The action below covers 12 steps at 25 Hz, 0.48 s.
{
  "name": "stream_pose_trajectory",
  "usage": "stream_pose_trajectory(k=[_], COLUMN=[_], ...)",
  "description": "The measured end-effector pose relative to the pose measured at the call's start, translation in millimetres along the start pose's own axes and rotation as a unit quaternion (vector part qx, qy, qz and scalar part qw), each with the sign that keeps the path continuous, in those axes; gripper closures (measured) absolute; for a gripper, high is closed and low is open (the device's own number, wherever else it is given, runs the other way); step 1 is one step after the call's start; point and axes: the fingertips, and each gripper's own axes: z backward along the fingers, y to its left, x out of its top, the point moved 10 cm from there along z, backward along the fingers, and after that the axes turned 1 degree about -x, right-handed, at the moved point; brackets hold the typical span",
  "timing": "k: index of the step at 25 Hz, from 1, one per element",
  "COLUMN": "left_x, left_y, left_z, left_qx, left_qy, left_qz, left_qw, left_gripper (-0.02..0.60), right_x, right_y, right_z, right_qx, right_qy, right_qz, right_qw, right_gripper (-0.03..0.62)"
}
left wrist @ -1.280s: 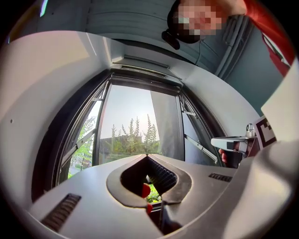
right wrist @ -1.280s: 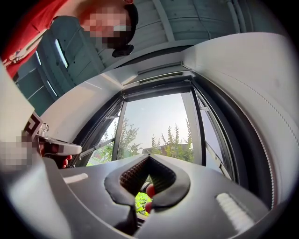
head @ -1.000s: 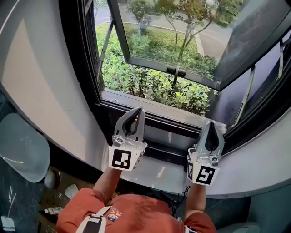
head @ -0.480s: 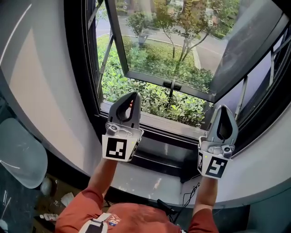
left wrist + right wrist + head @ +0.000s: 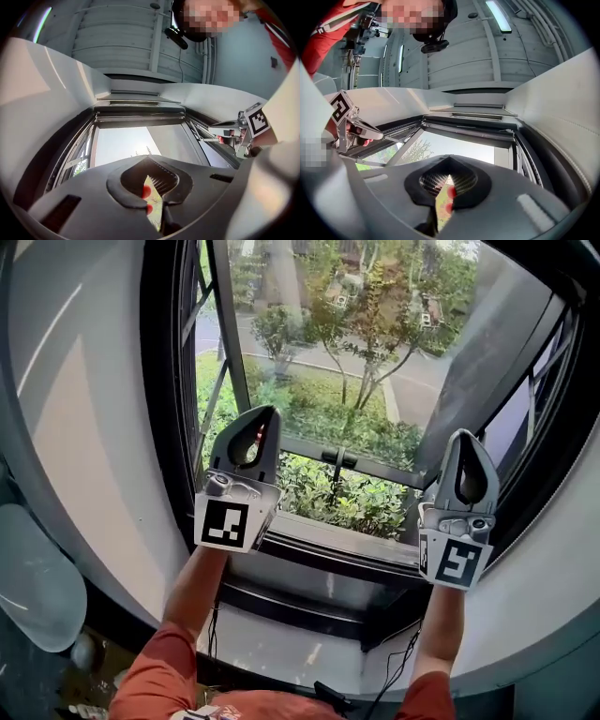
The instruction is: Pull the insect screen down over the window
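Note:
The window (image 5: 375,381) stands open, its glass sash swung outward with a black handle (image 5: 338,461) on the sash's lower rail. The insect screen is rolled up: its dark bar (image 5: 140,123) (image 5: 471,131) runs across the top of the frame. My left gripper (image 5: 257,424) (image 5: 151,161) is raised in front of the opening's left side, jaws shut, nothing in them. My right gripper (image 5: 466,444) (image 5: 449,161) is up at the right side, also shut and empty. Both point upward toward the bar and are well below it.
The dark sill (image 5: 328,551) lies below both hands. Curved pale walls (image 5: 84,427) flank the frame. A pale rounded object (image 5: 28,587) sits low at left. A black cable (image 5: 398,667) hangs under the sill. Shrubs and trees lie outside.
Both grippers have risen from sill height to in front of the window opening, tilting further upward. Jaws stayed shut.

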Motion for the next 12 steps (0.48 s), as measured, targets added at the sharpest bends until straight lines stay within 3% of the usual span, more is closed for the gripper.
stream_pose_trajectory(k=[12], left_x=[62.6], left_y=[28.6], left_z=[-83.0], left_qx=[0.005], left_qy=[-0.058], left_qz=[-0.056], left_qw=[0.9967], left_gripper=[0.577], right_x=[32.1], right_y=[-38.6], right_z=[-86.0], right_qx=[0.006], right_qy=[-0.034], right_qz=[0.104], right_qw=[0.994], right_gripper=[0.585])
